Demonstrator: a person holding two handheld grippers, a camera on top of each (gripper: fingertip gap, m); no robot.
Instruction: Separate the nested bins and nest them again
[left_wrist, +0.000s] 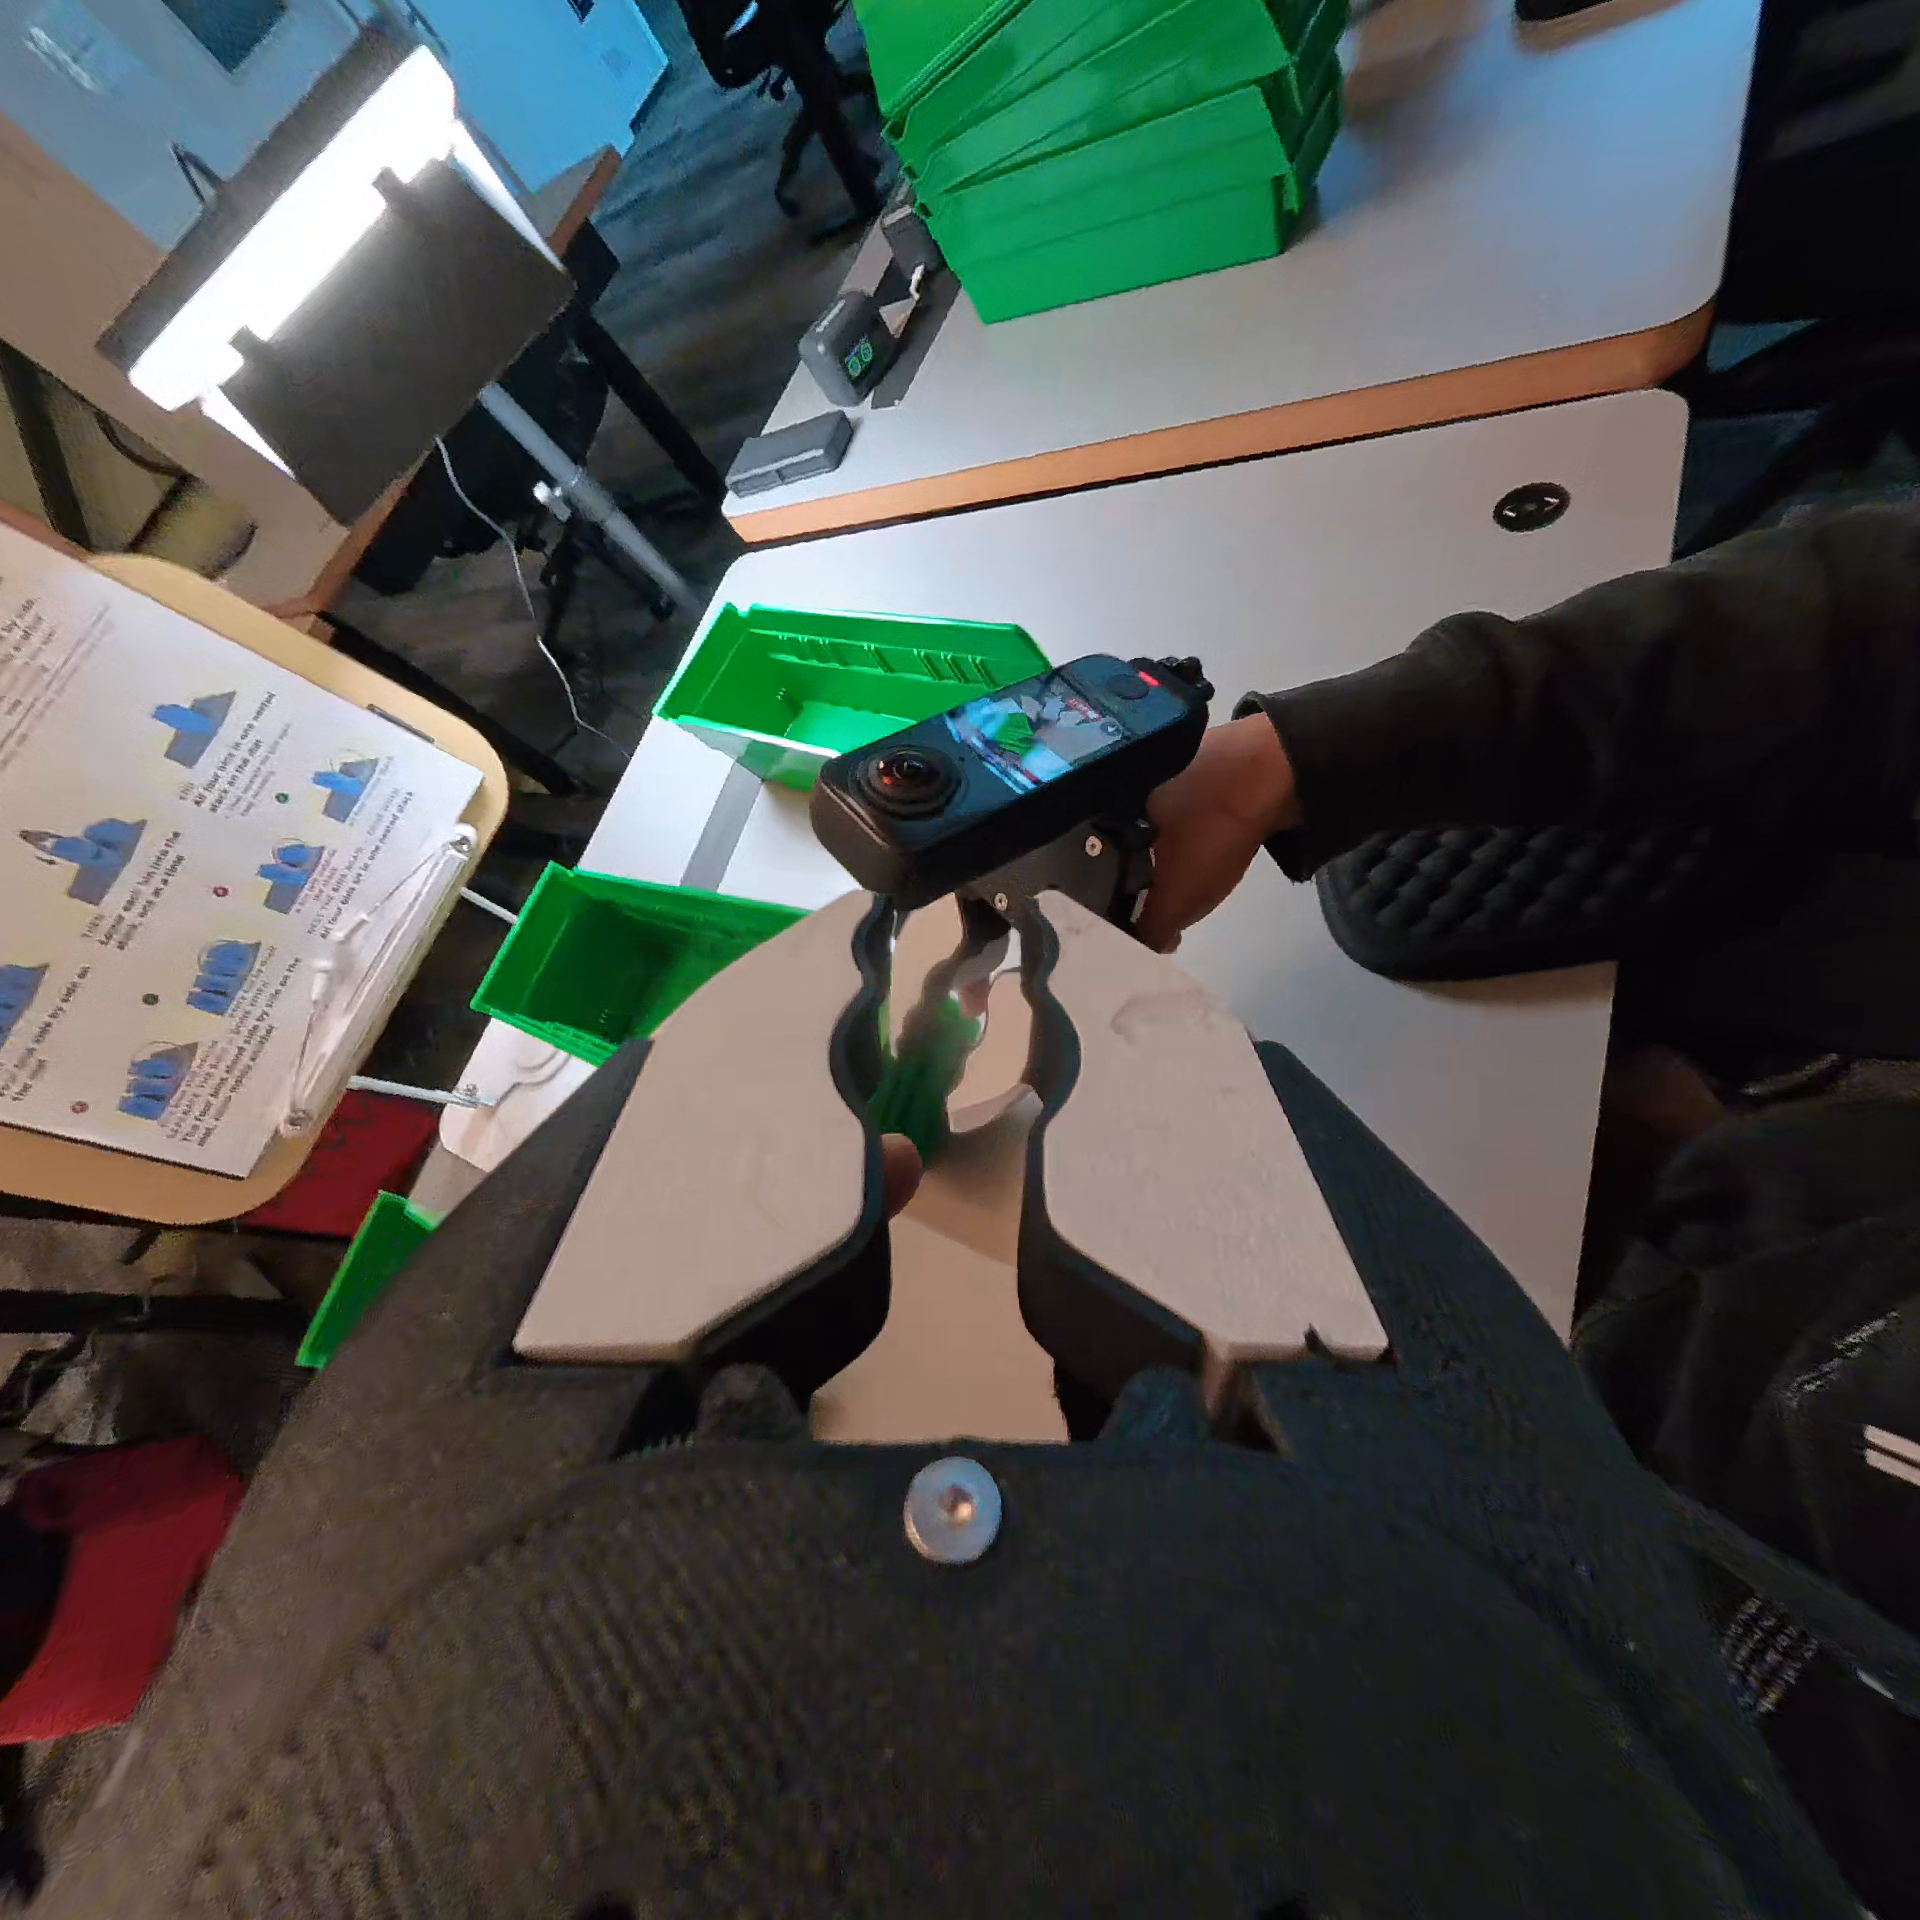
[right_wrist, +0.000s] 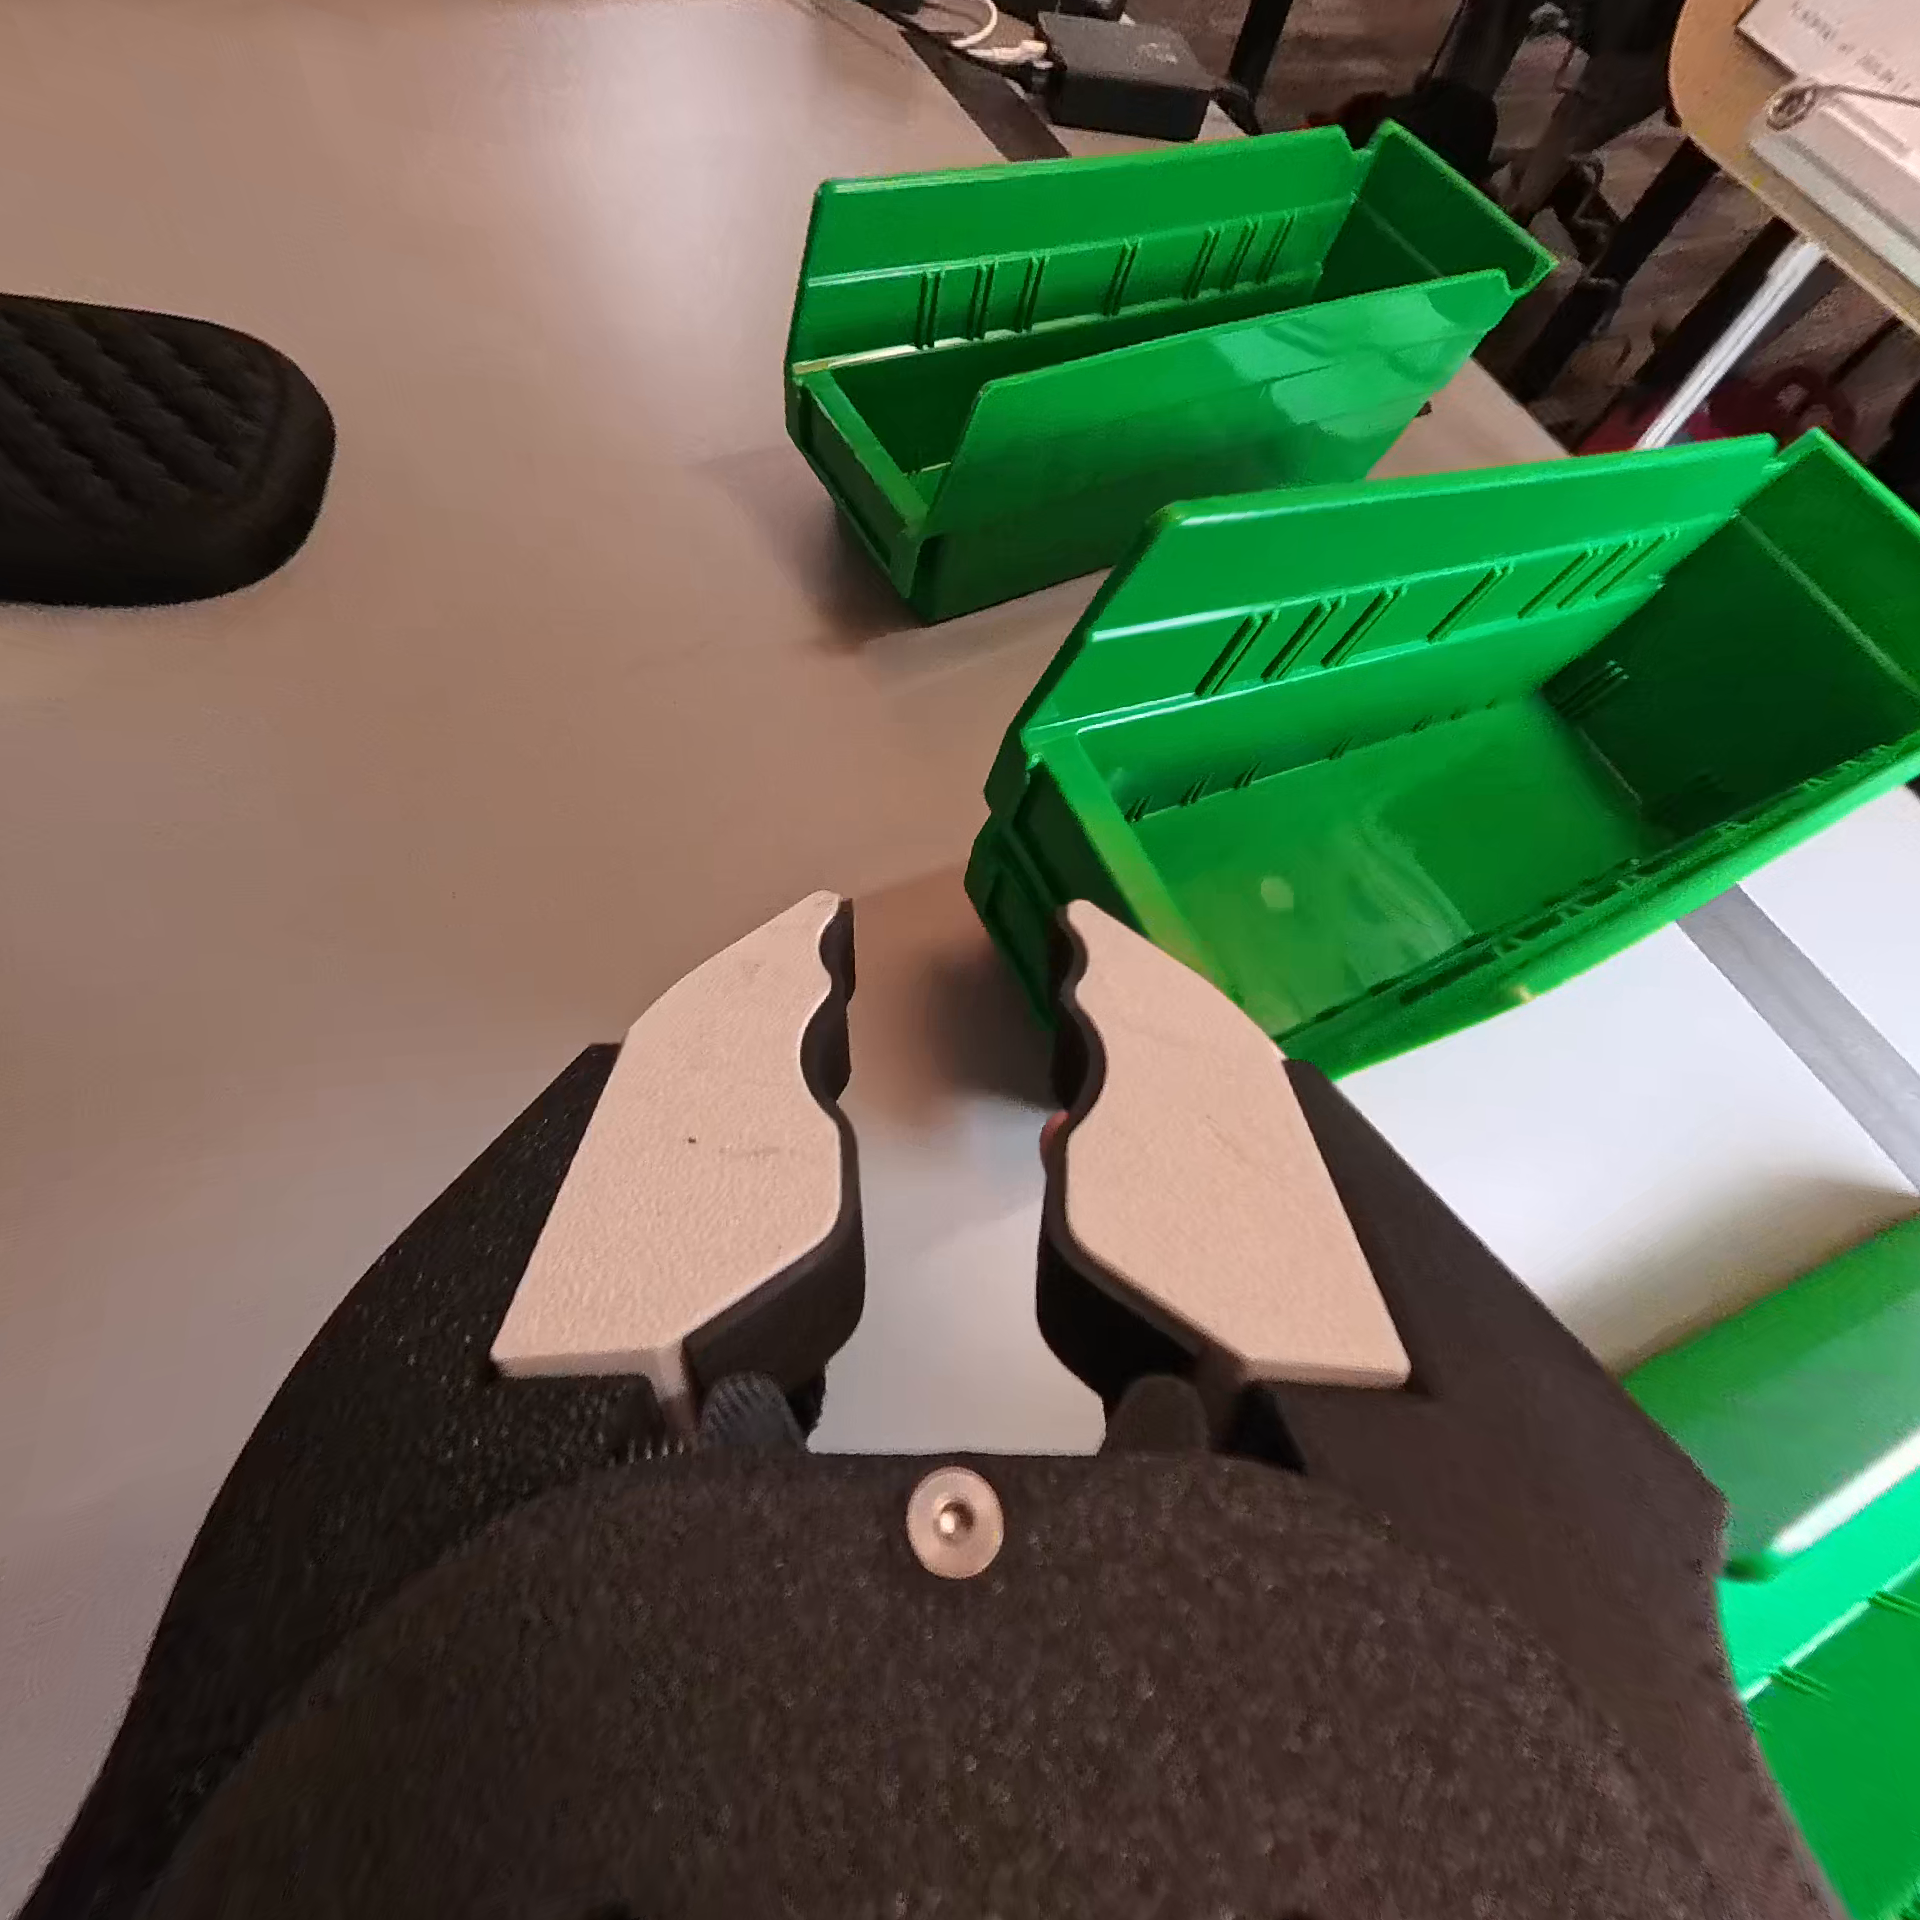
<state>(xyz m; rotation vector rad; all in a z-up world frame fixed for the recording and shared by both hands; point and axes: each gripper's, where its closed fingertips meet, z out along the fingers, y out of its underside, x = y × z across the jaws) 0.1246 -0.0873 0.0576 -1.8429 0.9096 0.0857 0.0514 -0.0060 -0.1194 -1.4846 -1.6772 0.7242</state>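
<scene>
Fingers (left_wrist: 717, 1101) of the left gripper (left_wrist: 951, 987) stand apart with nothing between them, above the grey tabletop (left_wrist: 1299, 644); two open green plastic bins (left_wrist: 623, 961) sit separately near its left edge, more stacked behind. Right wrist view: the right gripper (right_wrist: 956, 925) gapes empty too, its right fingertip just beside the nearer green bin (right_wrist: 1455, 831).

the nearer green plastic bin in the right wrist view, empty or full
Empty: the nearer green plastic bin sits upright on the table, its bare floor showing.
</scene>
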